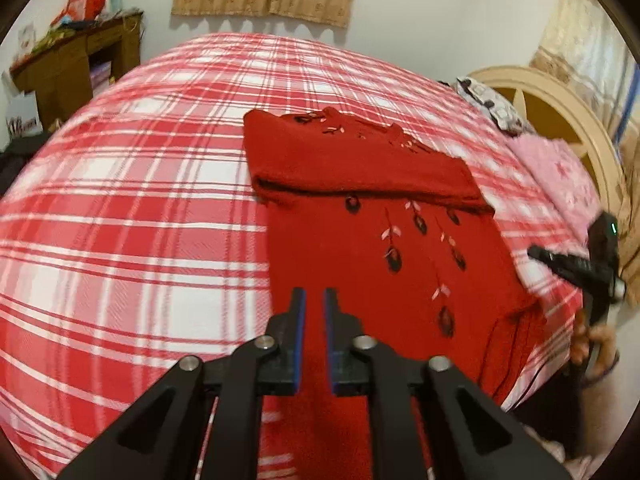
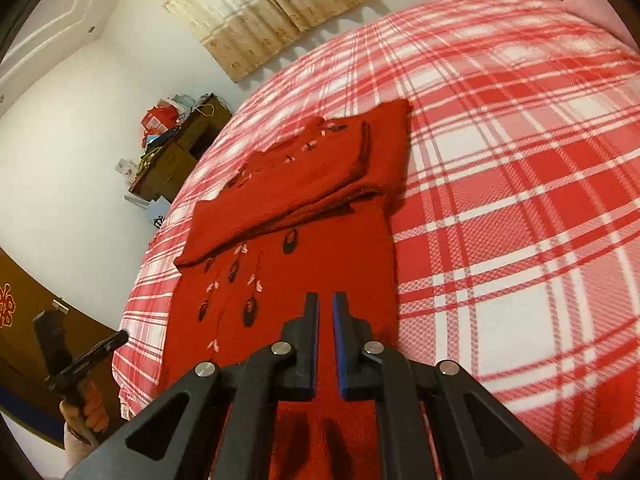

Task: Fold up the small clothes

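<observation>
Hovering over the bed (image 1: 120,200), I had both grippers above the near part of the red sweater (image 1: 360,248), which lay flat on the plaid cover with its sleeves folded across the chest into a thick band (image 1: 360,168).

My left gripper (image 1: 315,296) showed a narrow slot between its blue pads, with nothing caught in it. My right gripper (image 2: 326,300) was drawn nearly together and also empty, the knit lying beneath it rather than between the fingers. In the right wrist view the left gripper (image 2: 92,354) appeared off the bed's edge, held in my hand (image 2: 86,404).

As I judged it, the bottom-to-collar fold was yet to be done, and several things could spoil it. With the pads so close, either gripper could slide over the knit and pick up only the top layer, or snag the embroidered leaves (image 1: 416,224). The hem hung over the bed's edge nearest me, so a one-sided lift could drag the whole sweater toward me and pull the sleeve band open. Uneven lifting between my two hands would leave a crooked fold.
</observation>
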`<state>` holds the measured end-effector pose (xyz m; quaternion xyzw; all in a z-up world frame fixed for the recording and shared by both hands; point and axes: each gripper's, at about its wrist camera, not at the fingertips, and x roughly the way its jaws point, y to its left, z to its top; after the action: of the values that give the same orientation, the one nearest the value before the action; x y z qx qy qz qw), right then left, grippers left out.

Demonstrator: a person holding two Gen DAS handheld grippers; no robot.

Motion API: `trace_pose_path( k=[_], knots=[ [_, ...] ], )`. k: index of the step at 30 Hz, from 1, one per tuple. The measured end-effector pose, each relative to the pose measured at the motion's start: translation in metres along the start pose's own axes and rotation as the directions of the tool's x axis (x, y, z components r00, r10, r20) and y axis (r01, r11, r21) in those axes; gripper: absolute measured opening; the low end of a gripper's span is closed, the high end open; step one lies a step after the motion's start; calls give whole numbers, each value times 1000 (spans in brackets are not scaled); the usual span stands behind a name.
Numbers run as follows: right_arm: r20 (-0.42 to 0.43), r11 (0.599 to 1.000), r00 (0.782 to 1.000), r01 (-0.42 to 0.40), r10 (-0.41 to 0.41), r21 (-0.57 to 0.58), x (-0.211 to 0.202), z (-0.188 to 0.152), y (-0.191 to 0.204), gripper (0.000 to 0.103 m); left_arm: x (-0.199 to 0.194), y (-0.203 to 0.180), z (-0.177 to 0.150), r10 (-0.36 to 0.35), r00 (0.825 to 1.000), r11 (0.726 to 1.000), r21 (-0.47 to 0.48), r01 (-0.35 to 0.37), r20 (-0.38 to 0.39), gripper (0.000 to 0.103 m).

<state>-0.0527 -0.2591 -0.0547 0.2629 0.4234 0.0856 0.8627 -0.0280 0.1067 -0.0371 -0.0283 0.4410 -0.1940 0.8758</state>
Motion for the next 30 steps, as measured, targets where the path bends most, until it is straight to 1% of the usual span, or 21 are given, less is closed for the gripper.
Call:
trace_pose_path(
  k=[1, 2, 3, 5, 7, 8, 10, 12, 13, 15, 16, 17, 18, 19, 20, 21, 22, 24, 27, 28, 30],
  knots=[
    [-2, 1000, 1000, 3, -3, -12, 2, -1, 1, 7, -4, 2, -6, 15, 1000, 1000, 16, -15, -7, 28],
    [0, 1000, 1000, 9, -9, -26, 2, -2, 3, 7, -9, 5, -16, 18, 1000, 1000, 26, -18, -22, 44],
    [8, 999, 1000, 22, -22, -49, 1, -3, 5, 7, -13, 7, -23, 6, 999, 1000, 26, -5, -34, 58],
    [25, 998, 999, 31, -29, -63, -1, -4, 7, 7, -18, 13, -47, -39, 997, 999, 16, 41, -70, 64],
    [36, 998, 999, 16, -15, -54, -2, -4, 6, 7, -16, 14, -66, -63, 992, 998, 1, 64, -113, 64],
    [43, 999, 999, 11, -9, -41, -3, -4, 5, 7, -11, 15, -79, -83, 986, 996, -21, 81, -144, 64],
    [64, 1000, 998, 0, 1, -19, -7, -4, 5, 7, -2, 13, -93, -100, 978, 994, -53, 91, -186, 64],
    [94, 1000, 996, -3, 4, -9, -16, -7, 7, 7, 11, 11, -104, -116, 967, 990, -104, 94, -228, 61],
    [107, 1000, 994, 1, 0, -14, -21, -9, 9, 7, 12, 10, -106, -120, 967, 989, -113, 96, -224, 61],
    [132, 999, 991, 15, -10, -36, -32, -16, 15, 7, 9, 4, -106, -121, 970, 990, -100, 102, -211, 60],
    [141, 999, 990, 24, -17, -47, -36, -19, 18, 7, 9, 2, -106, -127, 968, 989, -97, 109, -216, 58],
    [150, 998, 988, 36, -26, -60, -41, -23, 21, 7, 10, 0, -107, -139, 964, 988, -103, 118, -228, 49],
    [160, 996, 987, 44, -32, -74, -47, -28, 24, 7, 12, -1, -108, -153, 957, 986, -109, 130, -245, 37],
    [165, 995, 986, 47, -32, -86, -51, -31, 27, 7, 15, -4, -111, -162, 951, 985, -109, 137, -264, 31],
    [168, 994, 985, 49, -32, -98, -54, -35, 28, 7, 18, -6, -113, -155, 949, 986, -100, 132, -276, 19],
    [172, 992, 984, 58, -38, -115, -58, -40, 31, 7, 20, -8, -114, -140, 949, 989, -88, 119, -283, 14],
    [174, 990, 984, 66, -44, -123, -60, -42, 32, 7, 21, -10, -115, -123, 951, 991, -77, 106, -284, 14],
    [176, 986, 983, 84, -58, -144, -64, -47, 33, 7, 20, -12, -114, -124, 953, 991, -76, 107, -276, 10],
    [176, 980, 981, 109, -80, -164, -65, -47, 32, 7, 13, -13, -106, -190, 950, 979, -118, 165, -249, 9],
    [180, 980, 980, 116, -86, -164, -65, -47, 31, 7, 9, -14, -100, -219, 947, 973, -132, 192, -235, 9],
    [179, 981, 980, 119, -90, -153, -63, -47, 28, 9, 6, -16, -86, -245, 946, 966, -137, 220, -212, 9]
  ],
)
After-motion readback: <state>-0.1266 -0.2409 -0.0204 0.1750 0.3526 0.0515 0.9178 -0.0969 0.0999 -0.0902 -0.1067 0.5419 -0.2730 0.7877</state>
